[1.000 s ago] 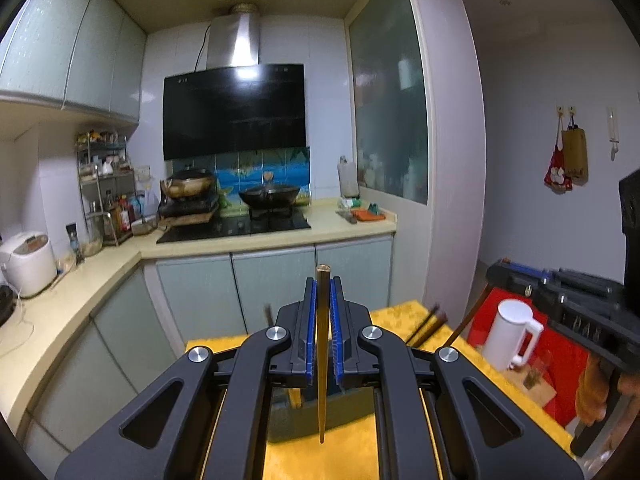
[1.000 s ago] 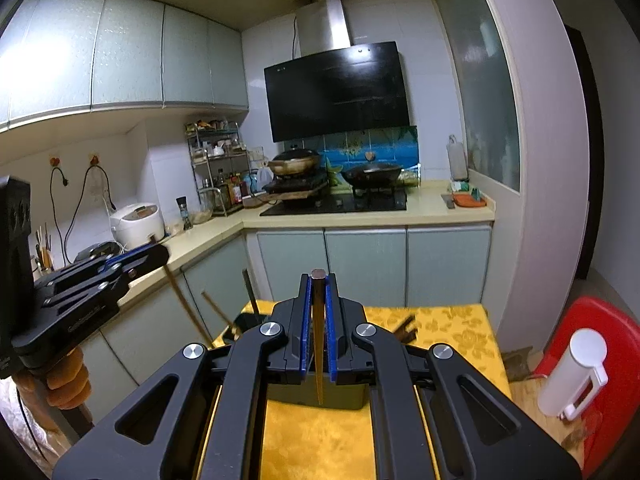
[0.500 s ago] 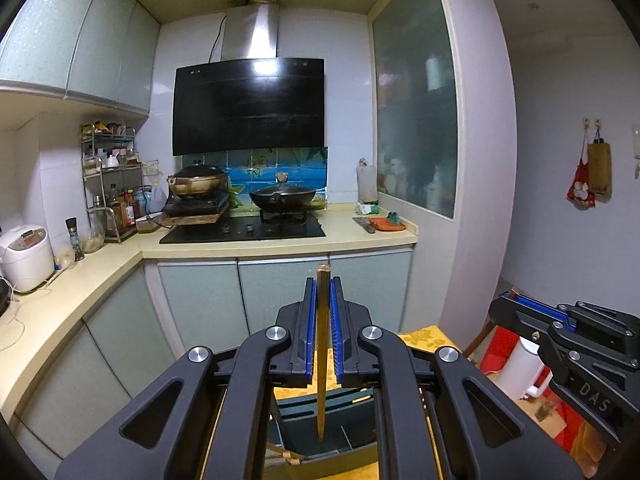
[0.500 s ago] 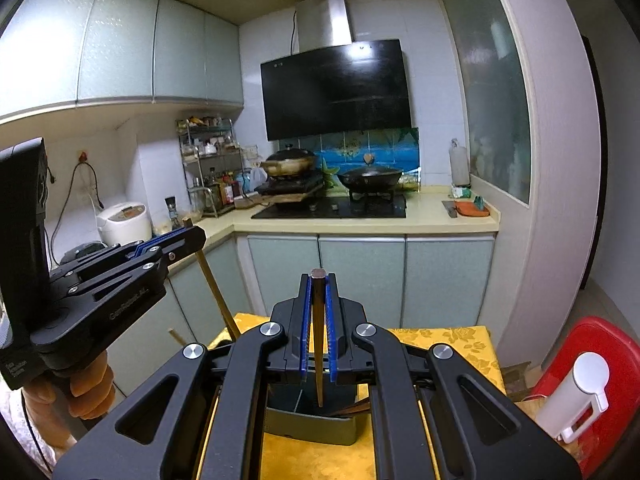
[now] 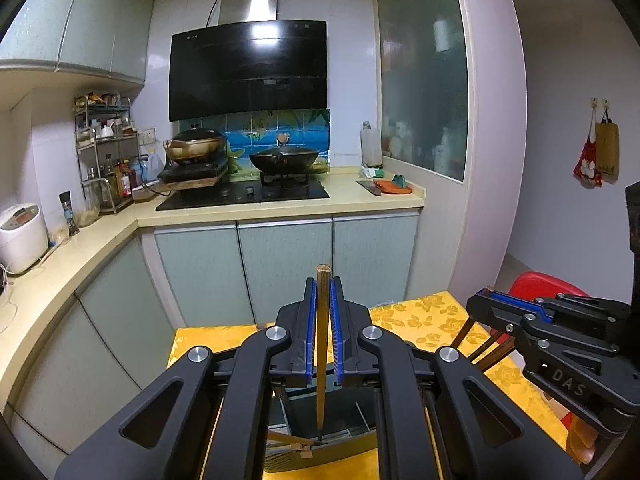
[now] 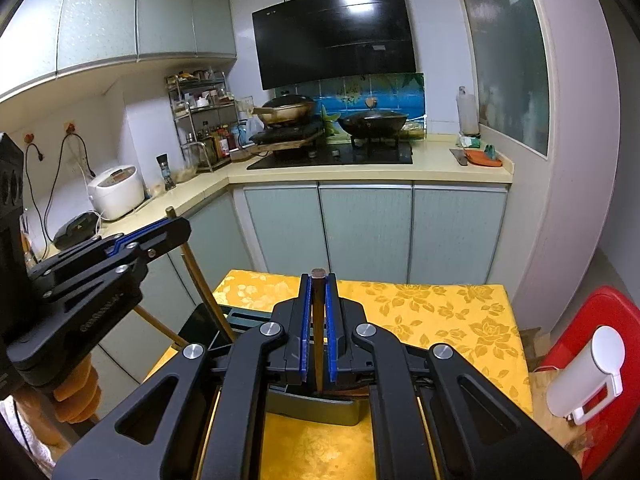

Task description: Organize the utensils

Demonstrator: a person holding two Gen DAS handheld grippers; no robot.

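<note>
two chopsticks held over the utensil holder

the table (image 6: pixel 440 320), under a yellow flowered cloth, carried a dark utensil holder (image 5: pixel 340 420) with dividers inside. in the left wrist view a few wooden sticks lay low at its near edge, their ends showing between the gripper arms; most of the holder was covered by those arms, so what else it held could not be made out. in the right wrist view only its front wall showed below the fingers.

the left gripper (image 5: pixel 323 332) was clenched on a light wooden chopstick (image 5: pixel 321 360), held nearly upright, its lower tip just above the holder's compartments. the right gripper (image 6: pixel 318 328) was clamped on a darker chopstick (image 6: pixel 318 340), also upright, with its lower end lost behind the gripper body. whether either tip touched the holder could not be told.

a hand (image 6: pixel 74 392) gripping the left tool's handle was cut off at the frame edge. more dark chopsticks (image 5: pixel 488 350) poked out from behind the right gripper, their far ends hidden.

behind stood the kitchen counter (image 5: pixel 280 208) with a wok (image 5: pixel 285 157) on the stove, a rice cooker (image 6: pixel 116 192), a red stool (image 6: pixel 592 344) and a white mug (image 6: pixel 588 376) beside the table.
</note>
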